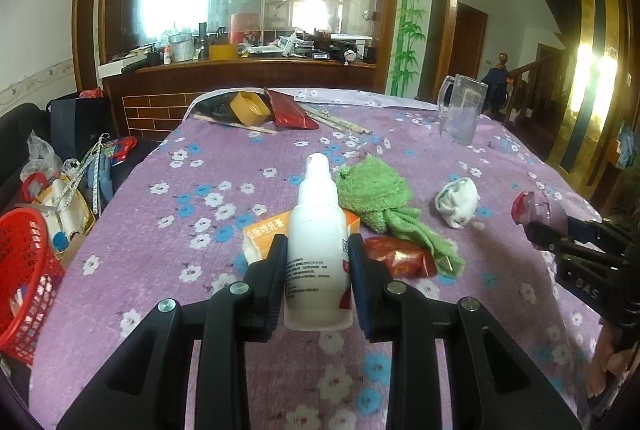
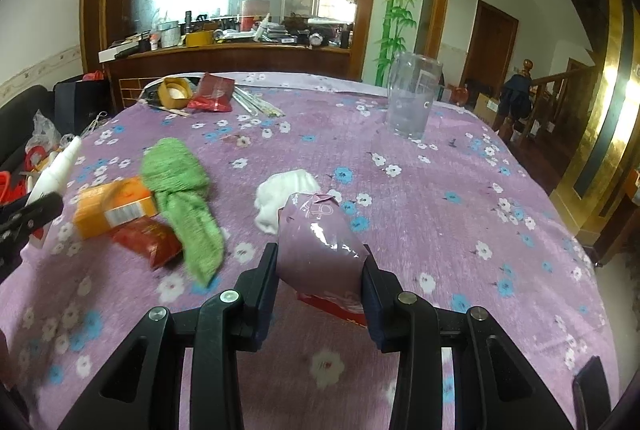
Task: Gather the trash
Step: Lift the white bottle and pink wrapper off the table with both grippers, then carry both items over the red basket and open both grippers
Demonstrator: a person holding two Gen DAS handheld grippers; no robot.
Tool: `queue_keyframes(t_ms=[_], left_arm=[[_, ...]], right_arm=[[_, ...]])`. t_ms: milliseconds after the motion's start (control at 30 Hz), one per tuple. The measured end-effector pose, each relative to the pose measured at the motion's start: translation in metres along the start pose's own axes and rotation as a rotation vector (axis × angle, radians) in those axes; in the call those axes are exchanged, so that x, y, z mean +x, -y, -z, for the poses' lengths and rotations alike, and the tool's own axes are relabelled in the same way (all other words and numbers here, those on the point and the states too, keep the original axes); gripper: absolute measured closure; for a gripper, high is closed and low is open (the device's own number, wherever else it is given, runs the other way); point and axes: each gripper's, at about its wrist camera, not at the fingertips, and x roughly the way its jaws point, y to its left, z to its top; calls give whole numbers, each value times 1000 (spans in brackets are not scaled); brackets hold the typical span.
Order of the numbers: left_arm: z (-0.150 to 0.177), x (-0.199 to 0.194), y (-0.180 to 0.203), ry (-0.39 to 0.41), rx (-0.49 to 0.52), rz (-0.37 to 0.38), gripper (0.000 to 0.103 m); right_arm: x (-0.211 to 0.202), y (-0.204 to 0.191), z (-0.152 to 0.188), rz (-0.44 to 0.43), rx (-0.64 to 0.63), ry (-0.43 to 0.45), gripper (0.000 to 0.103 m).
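Your left gripper (image 1: 318, 262) has its jaws closed partway against the sides of a white plastic spray bottle (image 1: 318, 230), which stands upright between the pads with its nozzle pointing away from you. Just beyond the left jaw lies an orange cardboard box (image 1: 266, 232); just beyond the right jaw lies a crumpled red foil wrapper (image 1: 400, 256). Ahead of the right jaw, a green terry cloth (image 1: 380, 196) partly covers that wrapper. Further to the right of the jaws sits a wad of white tissue (image 1: 458, 202). All rest on the purple flowered tablecloth (image 1: 180, 198). To the left of the jaws, off the table edge, stands a red plastic mesh basket (image 1: 24, 270).

Your right gripper (image 2: 320, 266) has its jaws partway closed on a glossy mauve plastic pouch (image 2: 316, 242), pinched at both sides, with a red-printed end showing below the pads. The tissue lies directly beyond the pouch. Well ahead of the right jaw stands a clear plastic jug (image 2: 412, 98). Left of the jaws lie the cloth, box and wrapper, touching one another
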Motion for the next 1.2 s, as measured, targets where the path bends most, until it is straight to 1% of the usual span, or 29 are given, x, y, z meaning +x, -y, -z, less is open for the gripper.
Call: queue_keyframes(t_ms=[33, 167, 233, 367, 533, 767, 867, 1200], left_arm=[[1, -4, 0, -1, 1, 1, 74], [11, -18, -5, -37, -26, 47, 74], [16, -26, -9, -37, -26, 40, 74], [26, -41, -19, -44, -36, 23, 74], [30, -54, -33, -36, -48, -5, 74], [35, -63, -44, -28, -41, -35, 74], [37, -65, -49, -30, -48, -38, 74], [41, -68, -57, -33, -66, -50, 74]], right_arm=[[-8, -2, 2, -10, 1, 3, 62], [-33, -8, 12, -58, 29, 5, 61], [-42, -13, 18, -110, 47, -4, 61], [-53, -29, 27, -179, 54, -16, 61], [-62, -53, 31, -245, 47, -21, 61], [-67, -82, 31, -297, 15, -30, 61], [-70, -92, 32, -306, -2, -31, 61], [-73, -103, 32, -322, -23, -40, 61]])
